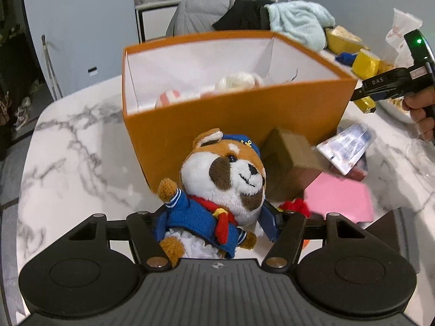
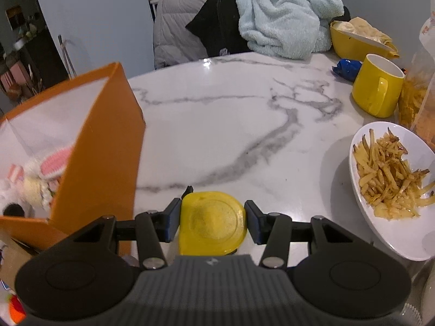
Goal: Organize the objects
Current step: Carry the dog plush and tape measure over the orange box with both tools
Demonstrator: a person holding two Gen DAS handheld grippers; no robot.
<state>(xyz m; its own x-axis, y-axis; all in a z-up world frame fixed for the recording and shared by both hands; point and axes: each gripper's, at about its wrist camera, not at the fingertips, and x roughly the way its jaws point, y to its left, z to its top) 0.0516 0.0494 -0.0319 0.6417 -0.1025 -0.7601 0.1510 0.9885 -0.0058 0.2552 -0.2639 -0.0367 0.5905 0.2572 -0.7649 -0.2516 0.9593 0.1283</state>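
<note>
left wrist view: left hand-held gripper [image 1: 214,217] pinches plush dog [image 1: 217,187] in blue sailor suit, lower centre, clear of the table [image 1: 76,141]
box: orange box [image 1: 231,125] centre frame behind the plush, soft toys inside
clutter: brown box [image 1: 291,157], pink pad [image 1: 339,198] to right of plush
far right: a hand [image 1: 420,114] holds the right hand-held gripper [image 1: 365,100], yellow item in its tip
right wrist view: right hand-held gripper [image 2: 213,221] clamped on yellow disc-shaped object [image 2: 212,222], bottom centre
right edge: plate of fries [image 2: 391,179], yellow mug [image 2: 376,87]
</note>
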